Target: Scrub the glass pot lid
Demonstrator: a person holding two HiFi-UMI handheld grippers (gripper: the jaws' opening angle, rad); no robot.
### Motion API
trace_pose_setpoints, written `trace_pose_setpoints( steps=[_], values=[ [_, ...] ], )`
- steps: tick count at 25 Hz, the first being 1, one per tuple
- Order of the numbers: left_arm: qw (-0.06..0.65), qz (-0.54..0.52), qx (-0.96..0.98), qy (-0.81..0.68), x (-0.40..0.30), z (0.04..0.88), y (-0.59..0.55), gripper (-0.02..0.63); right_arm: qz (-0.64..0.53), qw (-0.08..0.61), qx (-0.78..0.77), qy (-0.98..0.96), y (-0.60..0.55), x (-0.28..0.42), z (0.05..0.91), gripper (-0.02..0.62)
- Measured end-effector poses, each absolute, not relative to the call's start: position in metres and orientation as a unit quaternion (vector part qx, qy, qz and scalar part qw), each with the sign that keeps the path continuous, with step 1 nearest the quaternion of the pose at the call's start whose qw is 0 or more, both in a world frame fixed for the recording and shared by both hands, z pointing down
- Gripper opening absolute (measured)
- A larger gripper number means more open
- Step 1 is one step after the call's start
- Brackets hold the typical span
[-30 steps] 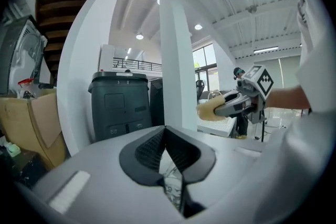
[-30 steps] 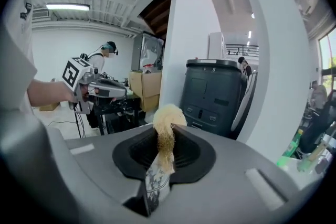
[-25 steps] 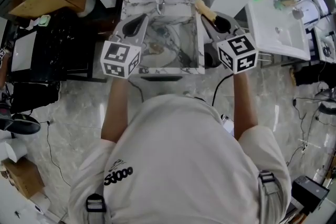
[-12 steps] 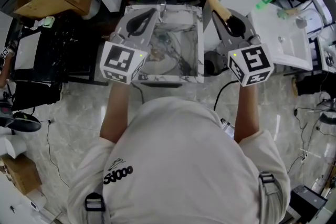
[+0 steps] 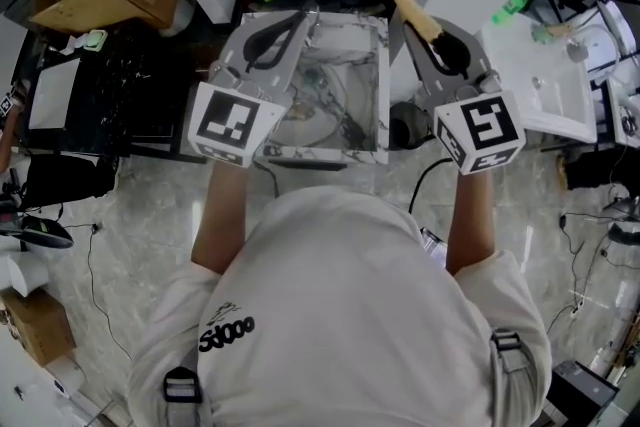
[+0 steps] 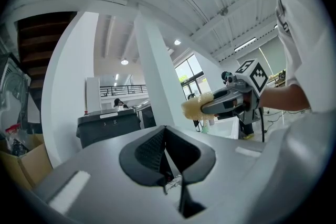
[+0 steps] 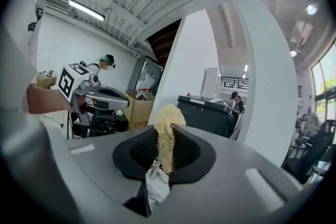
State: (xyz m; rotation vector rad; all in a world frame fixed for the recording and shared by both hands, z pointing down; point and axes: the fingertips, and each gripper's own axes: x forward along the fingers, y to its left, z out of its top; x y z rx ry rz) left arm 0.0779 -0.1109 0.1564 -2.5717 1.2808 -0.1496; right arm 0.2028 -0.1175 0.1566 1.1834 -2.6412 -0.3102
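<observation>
Head view, right gripper (image 5: 418,18): upper right of centre, clamped on a yellow scrubber (image 5: 408,3).
Head view, left gripper (image 5: 292,27): upper centre, over the marble sink (image 5: 381,85).
Head view, glass pot lid (image 5: 318,105): lying in the sink, clear of both grippers.
Left gripper view: jaws together, nothing between them.
Right gripper view: jaws pinch the scrubber, which sticks up mid-frame.
</observation>
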Motion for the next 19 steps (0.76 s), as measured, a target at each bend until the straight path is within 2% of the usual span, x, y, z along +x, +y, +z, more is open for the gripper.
trace_pose_setpoints(
  steps=[19],
  values=[
    [0.131, -0.052, -0.893, 0.428, 0.082, 0.157, -0.108, 0.011, -0.099, 0.124, 0.392, -0.906, -0.119, 0.196, 0.170, 0.046]
  ],
)
